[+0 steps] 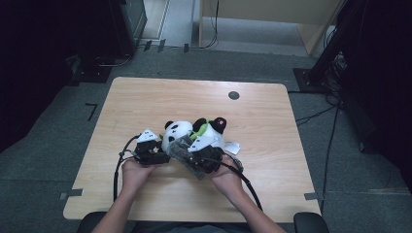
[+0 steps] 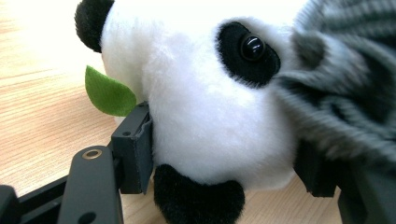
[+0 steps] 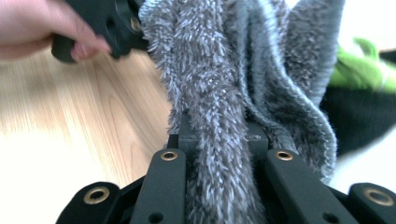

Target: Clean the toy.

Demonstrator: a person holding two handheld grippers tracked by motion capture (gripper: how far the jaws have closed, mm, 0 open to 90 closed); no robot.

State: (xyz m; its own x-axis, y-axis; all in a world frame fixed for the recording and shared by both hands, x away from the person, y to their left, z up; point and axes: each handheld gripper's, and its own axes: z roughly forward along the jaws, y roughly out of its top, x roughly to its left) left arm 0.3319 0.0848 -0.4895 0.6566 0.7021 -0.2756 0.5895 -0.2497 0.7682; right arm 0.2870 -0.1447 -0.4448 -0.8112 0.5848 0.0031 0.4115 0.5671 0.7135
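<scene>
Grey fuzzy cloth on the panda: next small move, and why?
Probably draw the right gripper a little further over the panda's head, pulling the grey fuzzy cloth with it. Its jaws are shut on a fold of cloth, the left gripper clamps the head, and the cloth covers just one side, by the eye.

A wooden table [image 1: 145, 97] stands on grey carpet [image 1: 58, 121]. Near its far right corner sits a small dark round disc [image 1: 233, 95]. Strips of grey tape [image 1: 71, 194] mark the near left edge and the near right edge [image 1: 311, 196]. Beyond the far edge stand a pale wooden cabinet [image 1: 272, 14] and a dark stand [image 1: 335, 43]; cables [image 1: 320, 114] trail off the right side.
</scene>
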